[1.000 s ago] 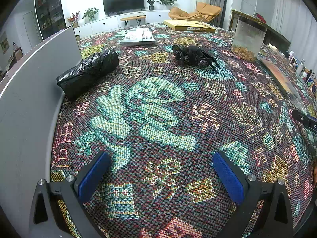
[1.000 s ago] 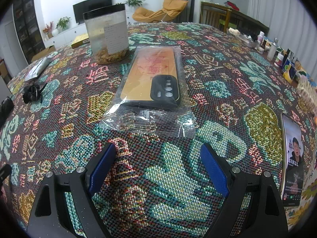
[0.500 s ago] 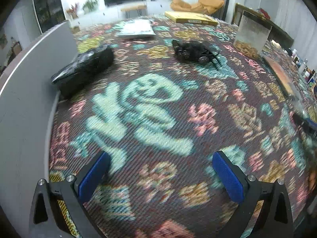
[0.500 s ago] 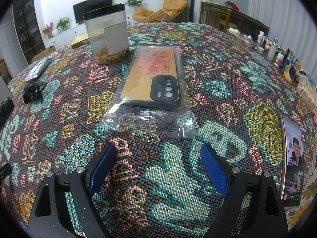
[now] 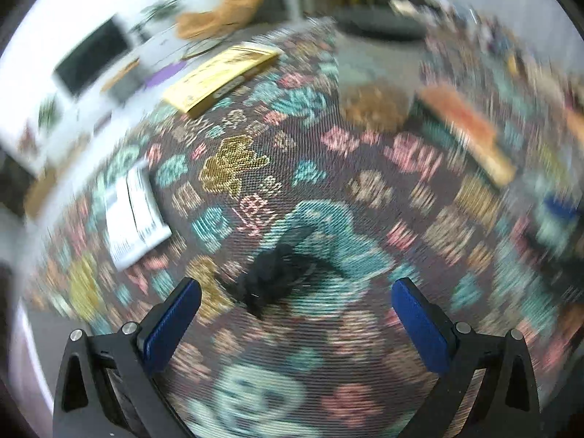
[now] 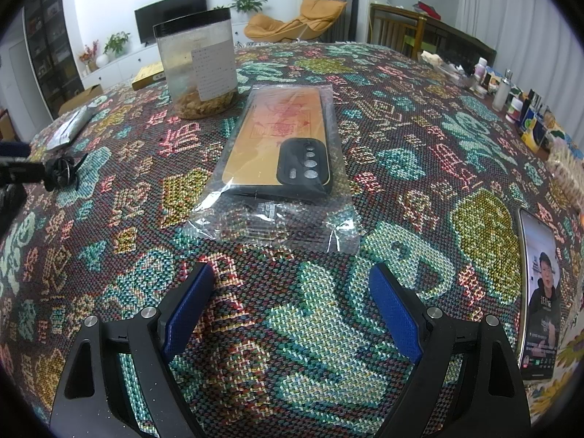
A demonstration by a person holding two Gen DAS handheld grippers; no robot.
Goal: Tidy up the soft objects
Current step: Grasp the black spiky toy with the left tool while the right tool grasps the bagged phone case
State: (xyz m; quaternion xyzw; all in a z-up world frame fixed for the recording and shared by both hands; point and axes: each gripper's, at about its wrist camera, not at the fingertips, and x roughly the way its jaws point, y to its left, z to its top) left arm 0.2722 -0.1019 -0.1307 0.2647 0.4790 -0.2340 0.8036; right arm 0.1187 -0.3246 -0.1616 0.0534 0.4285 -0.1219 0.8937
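A small black soft bundle (image 5: 273, 277) lies on the patterned tablecloth (image 5: 328, 189), just ahead of my open left gripper (image 5: 295, 314) and between its finger lines; the left wrist view is motion-blurred. The bundle also shows in the right wrist view (image 6: 62, 173) at the far left, beside the left gripper's blue pad (image 6: 12, 149). My right gripper (image 6: 292, 306) is open and empty, low over the cloth, just short of a phone case in a clear plastic bag (image 6: 281, 153).
A clear jar with snacks (image 6: 199, 62) stands behind the bagged case. A lit phone (image 6: 540, 292) lies at the right edge. A yellow box (image 5: 222, 76) and a white packet (image 5: 135, 215) lie beyond the bundle. Small bottles (image 6: 503, 87) crowd the far right.
My left gripper has swung forward and right across the table, close up to the black bundle; the black bag roll has left its view. My right gripper has not moved.
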